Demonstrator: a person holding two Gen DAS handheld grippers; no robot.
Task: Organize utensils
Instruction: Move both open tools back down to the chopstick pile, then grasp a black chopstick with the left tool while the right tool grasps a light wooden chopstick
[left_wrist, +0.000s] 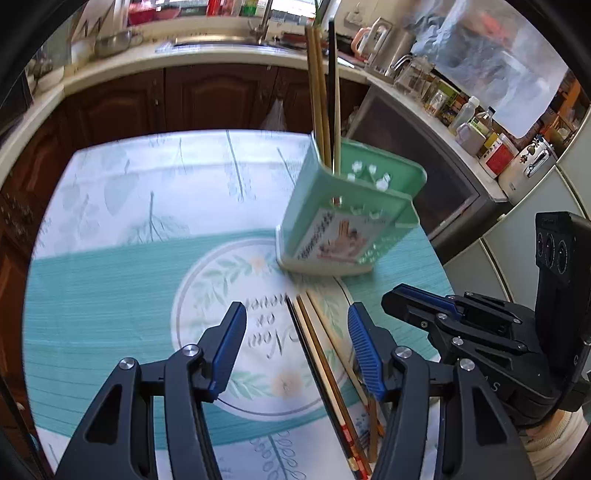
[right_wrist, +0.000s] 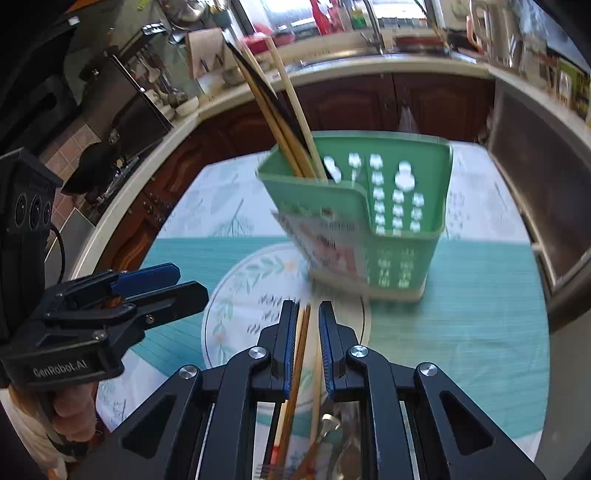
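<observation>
A green perforated utensil holder (left_wrist: 351, 214) (right_wrist: 369, 221) stands on the table with several chopsticks (left_wrist: 321, 92) (right_wrist: 280, 110) upright in its corner. More chopsticks (left_wrist: 321, 362) (right_wrist: 301, 354) lie flat on the tablecloth in front of it. My left gripper (left_wrist: 297, 325) is open above them; they run between its fingers, close to the right pad, untouched. My right gripper (right_wrist: 308, 314) has only a narrow gap between its pads, and the lying chopsticks show through that gap from below. The right gripper (left_wrist: 391, 295) hovers just right of the left one.
A teal and white floral tablecloth (left_wrist: 110, 277) covers the round table. Other utensils, among them a metal one (right_wrist: 325, 424), lie near the front edge. Dark wood cabinets and a cluttered counter (left_wrist: 221, 51) ring the table. A hand (right_wrist: 70, 410) grips the left tool.
</observation>
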